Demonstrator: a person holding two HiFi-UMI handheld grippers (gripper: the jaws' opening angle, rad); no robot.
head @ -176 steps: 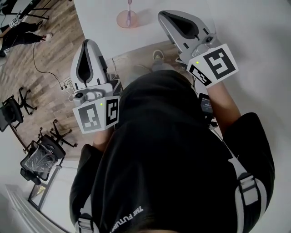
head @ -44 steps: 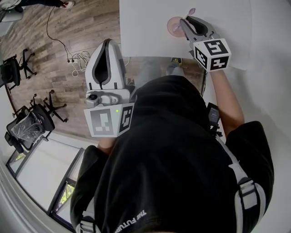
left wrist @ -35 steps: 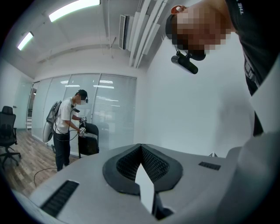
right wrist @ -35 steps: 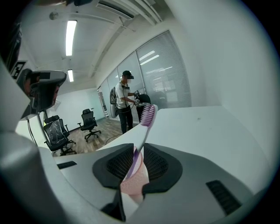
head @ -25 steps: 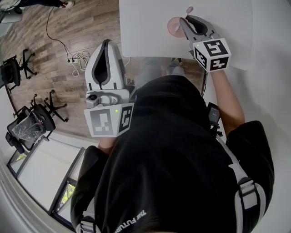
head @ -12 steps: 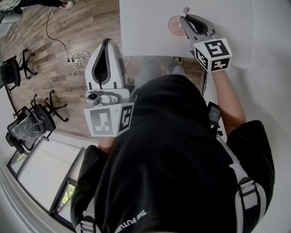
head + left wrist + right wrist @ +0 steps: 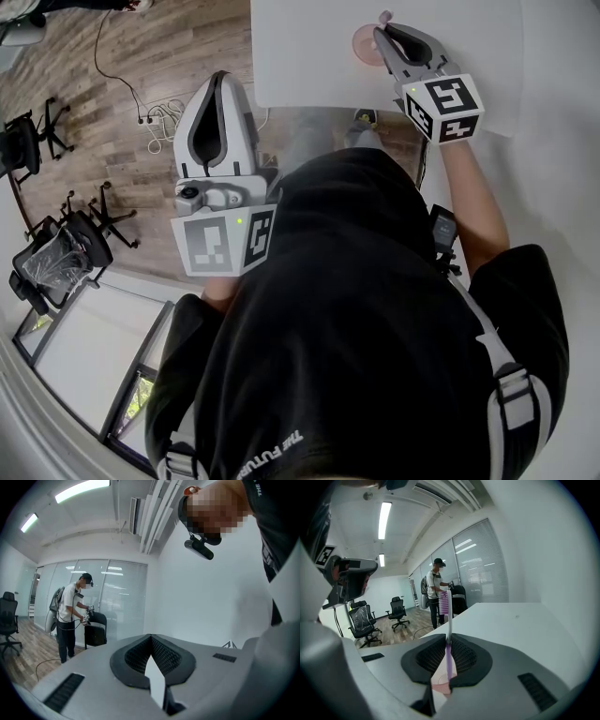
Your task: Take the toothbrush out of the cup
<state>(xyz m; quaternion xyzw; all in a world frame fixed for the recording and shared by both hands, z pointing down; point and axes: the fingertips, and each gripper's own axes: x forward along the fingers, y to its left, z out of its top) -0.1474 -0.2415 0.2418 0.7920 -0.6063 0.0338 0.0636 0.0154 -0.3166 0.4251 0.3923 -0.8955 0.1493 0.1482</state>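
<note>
Pinching the upright toothbrush [image 7: 448, 620] by its handle, the right gripper [image 7: 449, 640] hangs right over the pink cup [image 7: 363, 43] near the table [image 7: 300, 56] edge. The bristles stand above the jaws; the lower end seems to reach into the cup, though that is hard to see. The left gripper [image 7: 151, 637], jaws together and empty, is well apart, over the floor.

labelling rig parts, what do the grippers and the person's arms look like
The left gripper and right gripper are grey shells with black ribbed jaw lining, each carrying a white cube of black square markers. The shirt is black, short-sleeved.
</note>
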